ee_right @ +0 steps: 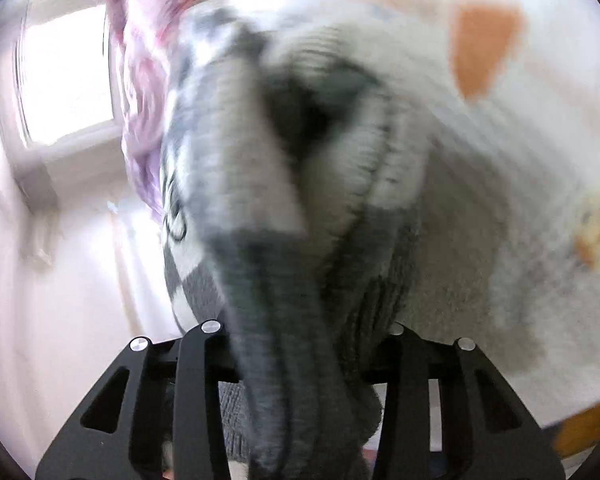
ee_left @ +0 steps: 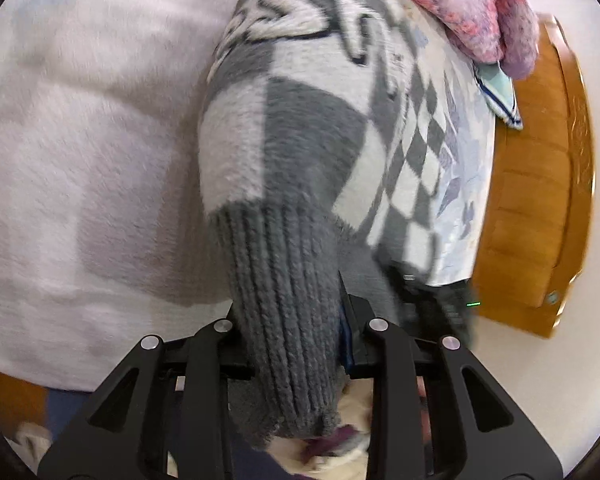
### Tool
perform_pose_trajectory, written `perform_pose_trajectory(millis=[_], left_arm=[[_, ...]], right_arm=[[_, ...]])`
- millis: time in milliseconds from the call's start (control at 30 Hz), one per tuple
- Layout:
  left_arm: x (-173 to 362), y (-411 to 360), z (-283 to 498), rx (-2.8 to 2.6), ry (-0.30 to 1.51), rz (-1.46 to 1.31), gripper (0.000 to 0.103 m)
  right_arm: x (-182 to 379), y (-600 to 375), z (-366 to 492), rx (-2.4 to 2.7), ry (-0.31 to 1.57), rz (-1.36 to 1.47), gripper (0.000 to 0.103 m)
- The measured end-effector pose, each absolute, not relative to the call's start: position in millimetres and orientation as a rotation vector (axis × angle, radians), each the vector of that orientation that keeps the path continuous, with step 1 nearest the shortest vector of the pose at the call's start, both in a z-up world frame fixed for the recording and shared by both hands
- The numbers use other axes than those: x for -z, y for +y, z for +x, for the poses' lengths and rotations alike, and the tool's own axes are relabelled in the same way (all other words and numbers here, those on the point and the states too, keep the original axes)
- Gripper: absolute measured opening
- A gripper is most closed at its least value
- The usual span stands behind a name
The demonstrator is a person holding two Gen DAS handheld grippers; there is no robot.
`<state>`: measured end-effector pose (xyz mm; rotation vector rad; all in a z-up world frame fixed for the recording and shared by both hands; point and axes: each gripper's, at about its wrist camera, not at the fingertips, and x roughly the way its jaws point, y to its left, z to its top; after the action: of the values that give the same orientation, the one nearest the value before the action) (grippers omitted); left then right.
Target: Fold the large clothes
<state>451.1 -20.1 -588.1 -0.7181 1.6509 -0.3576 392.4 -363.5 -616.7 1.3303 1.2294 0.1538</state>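
The grey-and-white checked sweater (ee_left: 300,128) fills mid-frame in both views. Left tongs (ee_left: 300,344) pinch its ribbed cuff (ee_left: 284,312); right tongs (ee_right: 300,344) grip a grey ribbed fold. A pink knit (ee_left: 476,4) lies upper right; wooden board (ee_left: 536,200) at right.

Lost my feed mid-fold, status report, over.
Left gripper shut on sweater cuff. Right gripper clamped on its grey ribbed edge. Pink knit piled beyond; nothing blocking.

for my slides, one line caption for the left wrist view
Left gripper clamping the ribbed grey cuff of a grey-and-white checkered sweater over a white fleece blanket.
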Motion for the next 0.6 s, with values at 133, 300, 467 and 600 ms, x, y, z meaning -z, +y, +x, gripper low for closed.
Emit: perform_pose_trajectory(millis=[133, 300, 467, 600], left_arm=[[547.0, -29.3, 458.9, 0.419, 1.590, -0.575, 0.027], [487.7, -41.7, 453.2, 0.507, 1.509, -0.443, 0.027], [439.3, -52.5, 422.8, 0.606, 1.477, -0.394, 0.027], [413.0, -71.1, 401.5, 0.680, 1.484, -0.386, 0.027]], right_arm=[[554.0, -358.5, 409.4, -0.153, 1.208, 1.183, 0.035], [481.6, -350.3, 410.9, -0.158, 1.172, 1.041, 0.034], [427.9, -358.9, 378.2, -0.147, 1.123, 1.011, 0.034], [398.9, -381.8, 358.4, -0.120, 1.118, 0.980, 0.034]])
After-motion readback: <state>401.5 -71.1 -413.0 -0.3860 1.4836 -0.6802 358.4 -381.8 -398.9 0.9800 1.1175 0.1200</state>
